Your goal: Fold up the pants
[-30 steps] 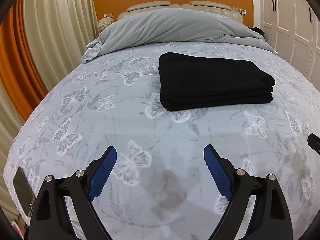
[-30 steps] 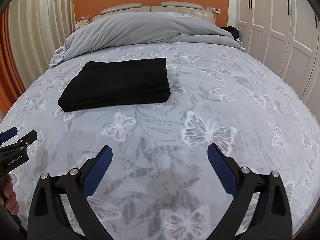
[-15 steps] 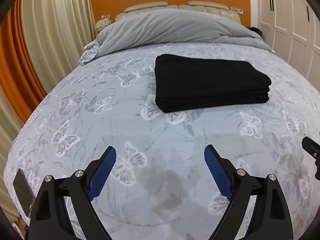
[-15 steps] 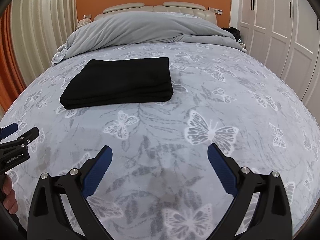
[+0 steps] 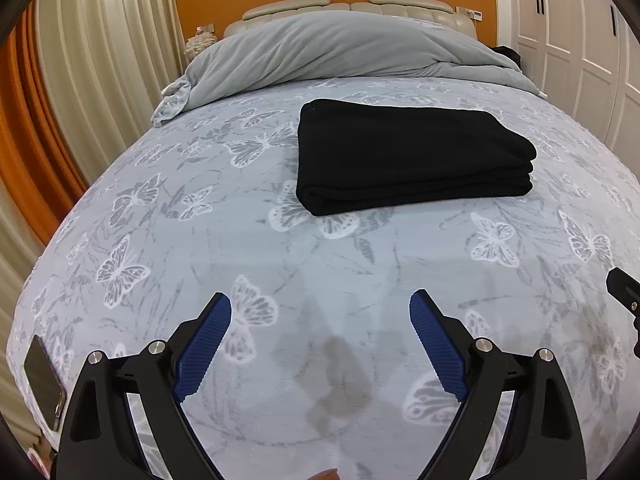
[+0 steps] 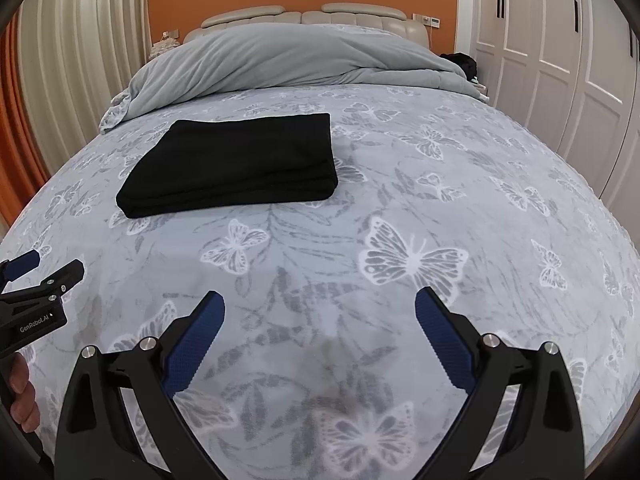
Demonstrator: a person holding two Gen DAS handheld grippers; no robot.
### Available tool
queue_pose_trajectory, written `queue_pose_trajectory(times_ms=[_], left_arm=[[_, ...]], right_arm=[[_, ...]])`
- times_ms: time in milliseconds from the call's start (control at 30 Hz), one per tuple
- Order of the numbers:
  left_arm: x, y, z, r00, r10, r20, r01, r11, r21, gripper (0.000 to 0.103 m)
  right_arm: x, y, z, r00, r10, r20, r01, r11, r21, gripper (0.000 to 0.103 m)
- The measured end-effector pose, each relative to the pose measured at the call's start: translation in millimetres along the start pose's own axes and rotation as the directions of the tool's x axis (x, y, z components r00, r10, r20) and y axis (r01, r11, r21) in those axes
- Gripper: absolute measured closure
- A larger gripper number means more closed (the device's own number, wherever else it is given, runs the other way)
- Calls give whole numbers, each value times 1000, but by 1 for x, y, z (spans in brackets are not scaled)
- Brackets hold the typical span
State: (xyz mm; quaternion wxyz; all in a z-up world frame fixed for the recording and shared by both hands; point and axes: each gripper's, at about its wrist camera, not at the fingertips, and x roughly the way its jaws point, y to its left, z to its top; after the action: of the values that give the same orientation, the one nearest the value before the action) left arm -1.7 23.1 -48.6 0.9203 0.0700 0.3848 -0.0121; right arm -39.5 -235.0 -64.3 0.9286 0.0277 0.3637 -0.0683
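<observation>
Already folded, the pants (image 5: 412, 156) lie as a flat black rectangle of several layers on the bed (image 5: 200, 240), which wears a grey butterfly-print cover. Taking the pants as the landmark: beyond them, toward the headboard (image 6: 308, 14), a plain grey duvet (image 5: 340, 48) is bunched across the bed's width, not touching them. On the near side of the pants, well apart from them, both grippers hang above bare cover.

The left gripper (image 5: 320, 336) has its blue-padded jaws spread wide with nothing between them; it sits nearer than the pants' near edge and roughly in line with their left half. The right gripper (image 6: 320, 332) is likewise spread wide and empty, nearer than the pants and off to their right.

From the right wrist view, the left gripper shows at the left edge, with part of a hand (image 6: 22, 392) below it. From the left wrist view, a phone (image 5: 44, 384) lies at the bed's near left edge, far from the pants. Left of the pants hang pale curtains (image 5: 112, 60); right of them stands a white wardrobe (image 6: 560, 60).
</observation>
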Motion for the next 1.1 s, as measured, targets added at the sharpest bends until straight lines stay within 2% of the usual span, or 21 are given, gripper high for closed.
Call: queue_pose_trajectory(times_ms=[1000,1100], left_arm=[[-4,-7,2,998,-65,-4,65,998,-17,15],[-7,-6,1,998,-66,14,67,997,-28,15]], right_arm=[[1,3,2,1000,10,-4,-10,1000,-13,9],[0,3,2,1000,10,-3,-10,1000,-14,9]])
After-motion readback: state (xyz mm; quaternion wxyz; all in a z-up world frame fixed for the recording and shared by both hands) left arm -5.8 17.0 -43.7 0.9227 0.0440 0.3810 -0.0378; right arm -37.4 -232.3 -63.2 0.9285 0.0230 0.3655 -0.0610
